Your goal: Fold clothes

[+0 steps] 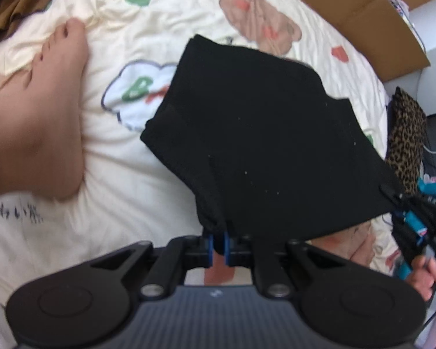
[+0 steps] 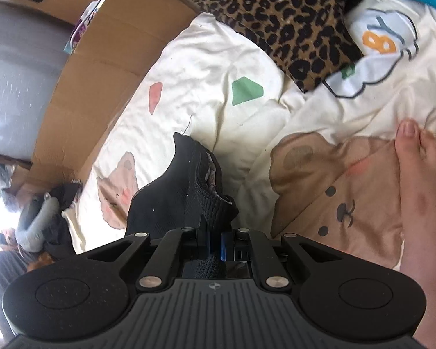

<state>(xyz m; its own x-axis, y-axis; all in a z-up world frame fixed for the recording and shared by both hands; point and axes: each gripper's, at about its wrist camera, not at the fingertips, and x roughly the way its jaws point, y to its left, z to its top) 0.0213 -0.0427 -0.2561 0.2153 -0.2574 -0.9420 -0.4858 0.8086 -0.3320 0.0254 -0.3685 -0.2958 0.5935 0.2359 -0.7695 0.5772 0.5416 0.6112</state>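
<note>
A black garment (image 1: 264, 133) hangs stretched above the cream printed bedspread (image 1: 136, 174). My left gripper (image 1: 218, 244) is shut on one lower corner of it, blue pads pinching the cloth. The other gripper shows at the right edge of the left wrist view, held in a hand (image 1: 427, 276), gripping the garment's far corner. In the right wrist view my right gripper (image 2: 216, 245) is shut on a bunched edge of the same black garment (image 2: 183, 195), which rises in a ridge in front of the jaws.
A bare foot (image 1: 43, 110) rests on the bedspread at left; another foot (image 2: 424, 203) is at the right. A leopard-print cloth (image 2: 279, 20) lies on the bed's far part. A cardboard box (image 2: 96, 81) stands beside the bed. Brown clothing (image 1: 20, 0) lies at top left.
</note>
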